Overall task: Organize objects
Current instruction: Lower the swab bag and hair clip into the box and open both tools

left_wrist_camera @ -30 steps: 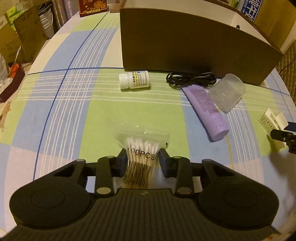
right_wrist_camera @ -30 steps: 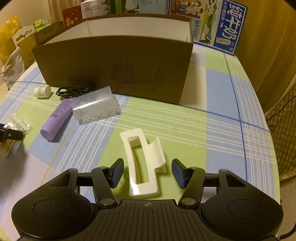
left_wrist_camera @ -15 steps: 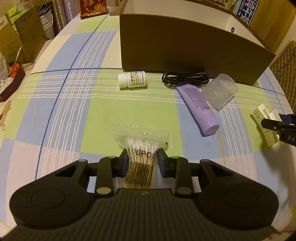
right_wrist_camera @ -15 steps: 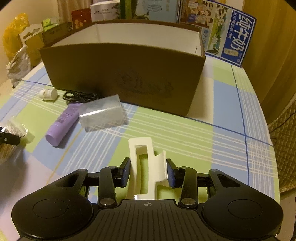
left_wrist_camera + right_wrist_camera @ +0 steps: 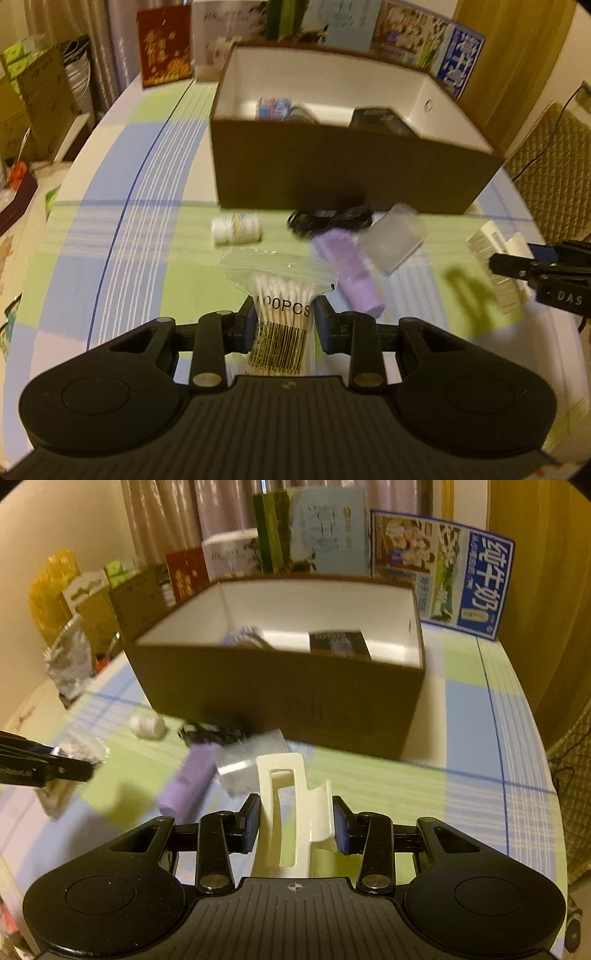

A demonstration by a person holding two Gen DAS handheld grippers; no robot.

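Fingers (image 5: 248, 325) pinch a clear, somewhat blurred "100PCS" cotton-swab bag (image 5: 282, 299).

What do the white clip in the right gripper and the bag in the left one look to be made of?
White clip: looks like rigid moulded plastic, glossy cream, with a clean cut-out slot. Bag: thin clear plastic film, crinkled and shiny, holding cotton swabs; printed label and barcode. The swab stems' material can't be told.
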